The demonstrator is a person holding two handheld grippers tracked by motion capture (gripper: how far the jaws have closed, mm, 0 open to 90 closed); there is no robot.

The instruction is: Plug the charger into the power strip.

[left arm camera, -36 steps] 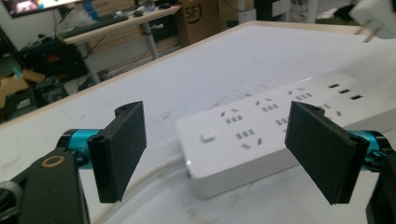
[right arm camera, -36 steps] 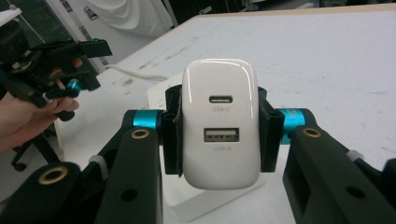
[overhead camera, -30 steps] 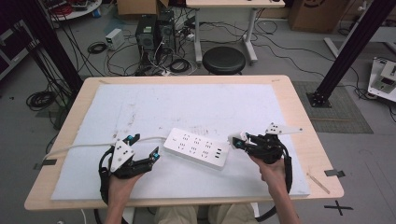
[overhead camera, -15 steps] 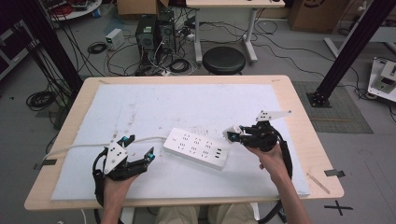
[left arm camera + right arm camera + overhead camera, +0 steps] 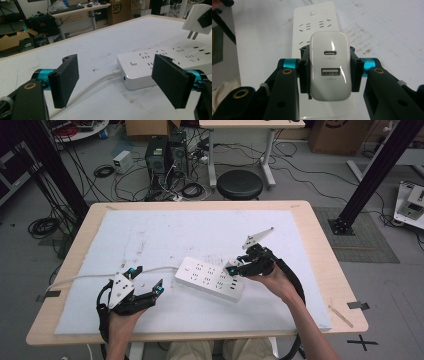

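A white power strip (image 5: 209, 278) lies on the white mat (image 5: 165, 235), its cable (image 5: 90, 279) trailing off to the left. My right gripper (image 5: 235, 268) is shut on a white USB charger (image 5: 329, 67) and holds it just above the strip's right half (image 5: 312, 27). In the left gripper view the charger's prongs (image 5: 192, 35) hang over the sockets, apart from them. My left gripper (image 5: 145, 281) rests open near the table's front left. Its jaws frame the strip's switch end (image 5: 136, 72) and cable (image 5: 92, 86) without touching them.
The wooden table's edge (image 5: 345, 285) surrounds the mat. A thin wooden stick (image 5: 341, 316) and a bit of tape (image 5: 358, 305) lie at the front right corner. A black stool (image 5: 240, 185) and computer boxes (image 5: 165, 155) stand on the floor beyond the far edge.
My right gripper has carried the charger leftward, from beside the strip's right end to over its sockets. The left gripper has hardly shifted and stays open.
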